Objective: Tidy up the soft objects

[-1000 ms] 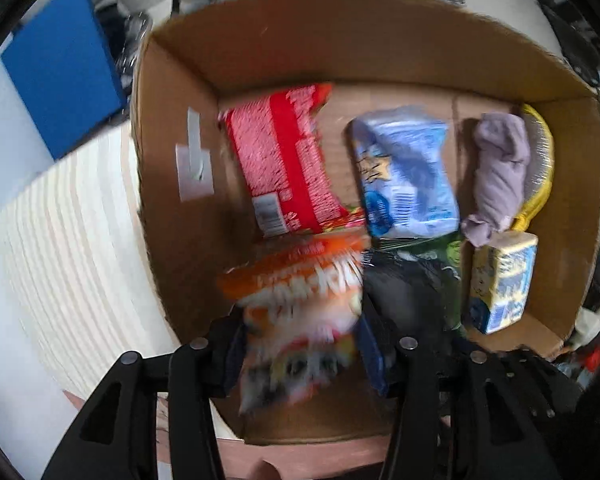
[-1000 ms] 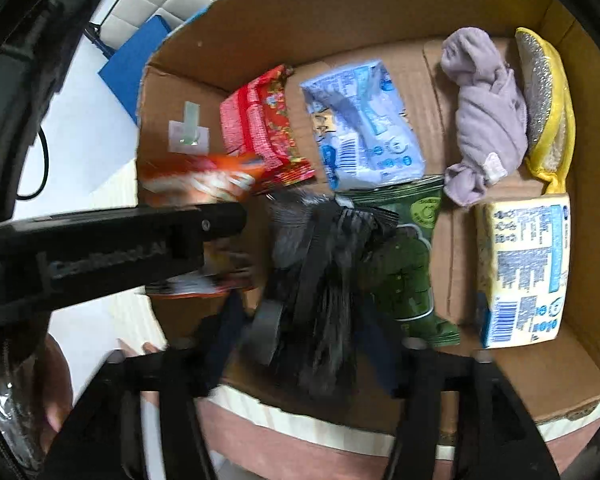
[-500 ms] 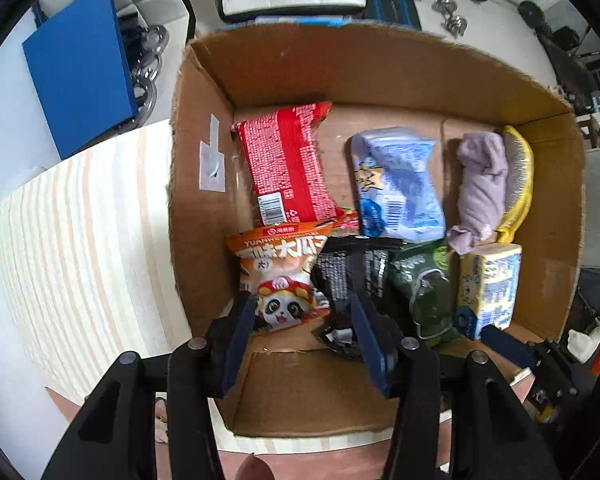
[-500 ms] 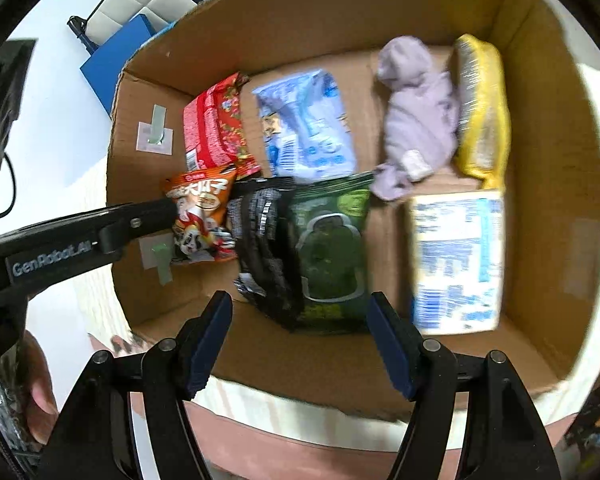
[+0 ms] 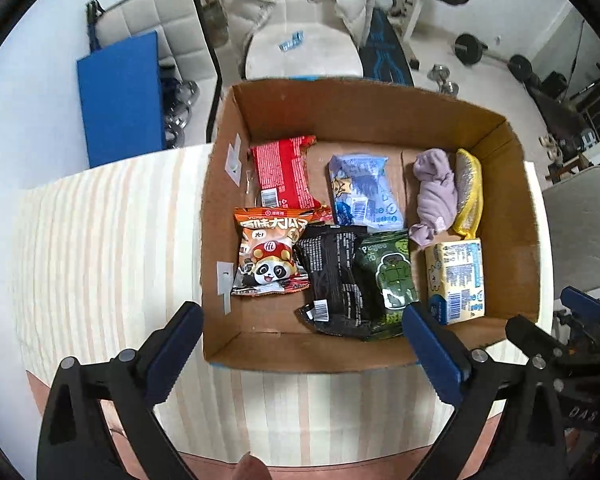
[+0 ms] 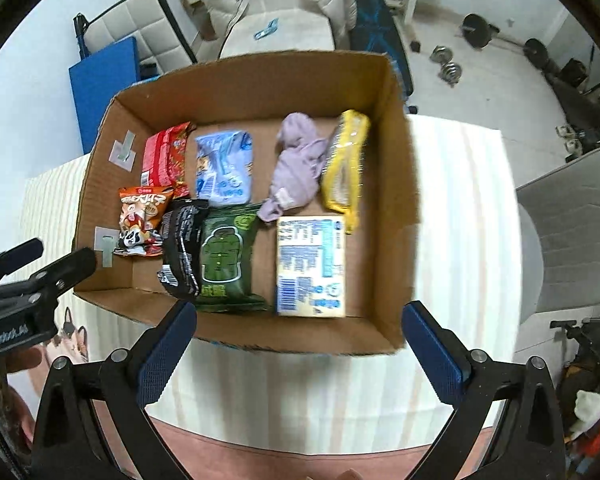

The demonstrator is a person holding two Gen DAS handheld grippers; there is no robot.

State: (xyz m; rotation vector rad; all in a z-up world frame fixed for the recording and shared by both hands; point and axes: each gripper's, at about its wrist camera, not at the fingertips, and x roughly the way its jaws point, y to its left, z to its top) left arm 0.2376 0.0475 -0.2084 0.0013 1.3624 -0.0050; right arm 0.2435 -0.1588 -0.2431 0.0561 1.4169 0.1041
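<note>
An open cardboard box [image 5: 380,112] [image 6: 260,80] stands on a striped table. Inside lie a red packet [image 5: 284,172], a blue packet [image 5: 364,192], a lilac cloth [image 5: 434,196], a yellow scrubber [image 5: 470,192], an orange panda packet [image 5: 270,256] [image 6: 142,220], a black packet [image 5: 332,280] [image 6: 182,248], a green packet [image 5: 392,280] [image 6: 224,256] and a yellow-blue pack [image 5: 456,280] [image 6: 312,264]. My left gripper [image 5: 300,348] is open and empty, above the box's near edge. My right gripper [image 6: 296,344] is open and empty, also back from the box.
The striped tablecloth [image 5: 100,248] spreads left of the box. Behind the table are a white chair with a puffy coat [image 5: 300,8], a blue board [image 5: 120,92] and weights on the floor [image 5: 472,48]. A grey chair [image 6: 572,240] stands at the right.
Both grippers let go of their packets, opened wide and pulled back and up from the box. The orange panda packet and the black packet now lie inside the box.
</note>
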